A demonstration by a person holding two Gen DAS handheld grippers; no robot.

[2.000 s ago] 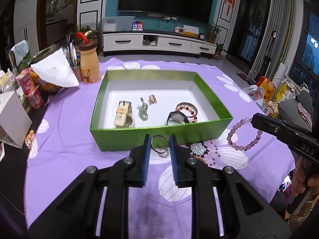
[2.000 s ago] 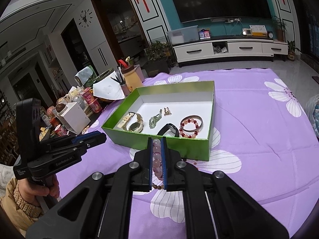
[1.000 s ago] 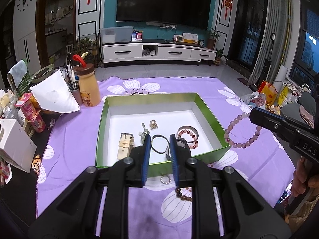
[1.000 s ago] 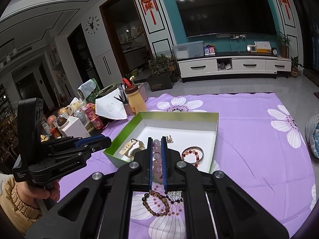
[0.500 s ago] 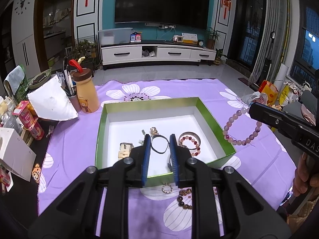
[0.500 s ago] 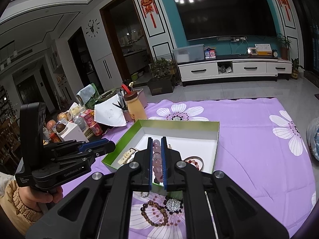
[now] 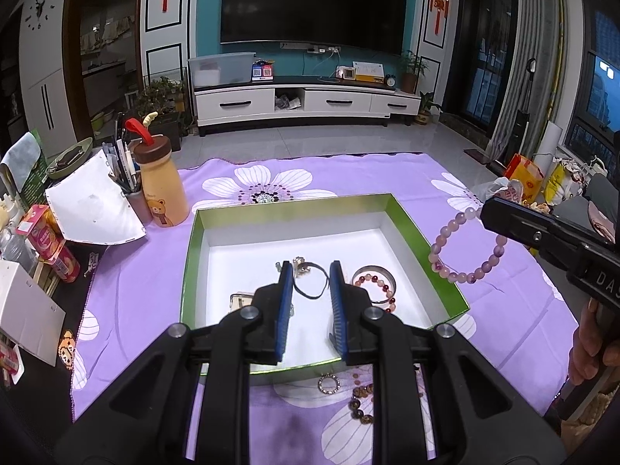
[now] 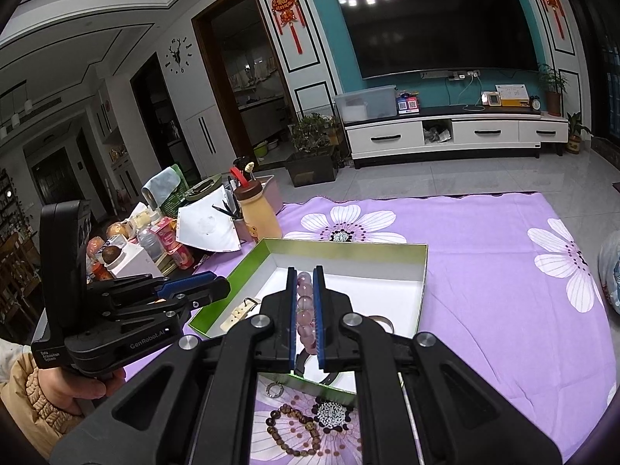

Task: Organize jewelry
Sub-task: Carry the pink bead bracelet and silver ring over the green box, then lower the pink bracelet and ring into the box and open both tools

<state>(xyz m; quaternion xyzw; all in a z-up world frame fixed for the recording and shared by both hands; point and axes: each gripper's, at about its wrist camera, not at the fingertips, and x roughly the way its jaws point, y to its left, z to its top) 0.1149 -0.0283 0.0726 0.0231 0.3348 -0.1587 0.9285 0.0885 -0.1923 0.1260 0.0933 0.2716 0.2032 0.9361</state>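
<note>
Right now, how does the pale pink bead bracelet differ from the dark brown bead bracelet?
The pale pink bead bracelet hangs in the air, clamped in the right tool; the dark brown bead bracelet lies loose on the purple cloth outside the green box. The pink beads are translucent, the brown ones opaque. Both are bead loops not yet in the box.

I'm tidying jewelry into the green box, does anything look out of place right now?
Yes. A small ring, a brown bead bracelet and a black-and-white beaded piece lie on the purple cloth just outside the green box, at its near wall, while the other pieces sit inside.
</note>
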